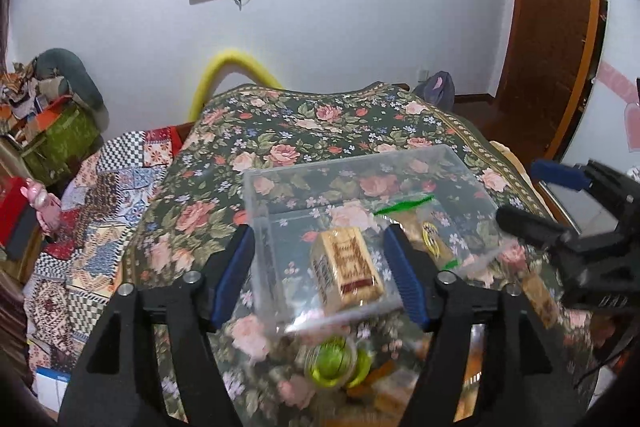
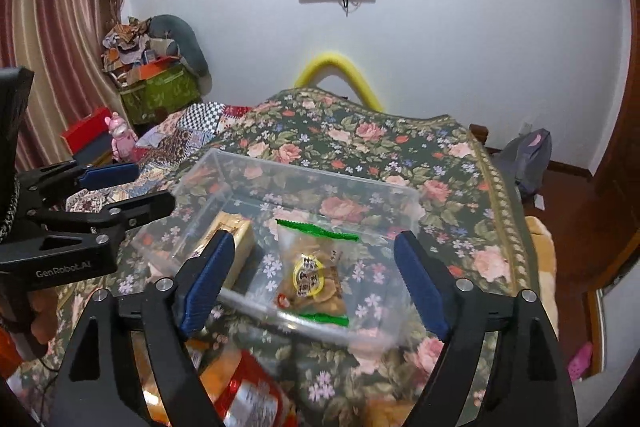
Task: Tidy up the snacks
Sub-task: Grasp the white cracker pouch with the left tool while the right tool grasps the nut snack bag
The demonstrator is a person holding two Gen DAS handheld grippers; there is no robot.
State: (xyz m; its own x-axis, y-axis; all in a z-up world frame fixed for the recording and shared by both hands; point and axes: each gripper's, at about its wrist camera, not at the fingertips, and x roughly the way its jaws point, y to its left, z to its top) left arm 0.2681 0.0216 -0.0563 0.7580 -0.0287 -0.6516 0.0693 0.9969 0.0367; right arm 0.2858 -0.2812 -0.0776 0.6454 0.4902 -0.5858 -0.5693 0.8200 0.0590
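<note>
On the desk, spread with a floral cloth [image 2: 360, 131], the clear plastic box [image 2: 304, 183] stands near the middle, and two snacks already lie in it: a tan wrapped block [image 1: 346, 267] toward its left and a clear packet with green sealed ends [image 2: 310, 275] toward its right. The left tongs [image 1: 320, 267] stand wide with nothing between the pads, the block showing in the gap below them and apart from them; the right tongs [image 2: 312, 275] stand wide as well, empty, hanging over the packet without touching it. The block looks light and fairly stiff, so it should take a firm pinch across its narrow sides without crushing. The packet looks soft, light and slick, and the biscuit inside may well break, so the crimped green ends seem the safer places to hold. More snacks wait nearer the cameras, blurred: a green round item [image 1: 332, 363] in the left view and a red and orange packet [image 2: 244, 391] in the right view, both likely glossy and crinkly. The box itself looks thin and light, so a nudge could slide it on the cloth
</note>
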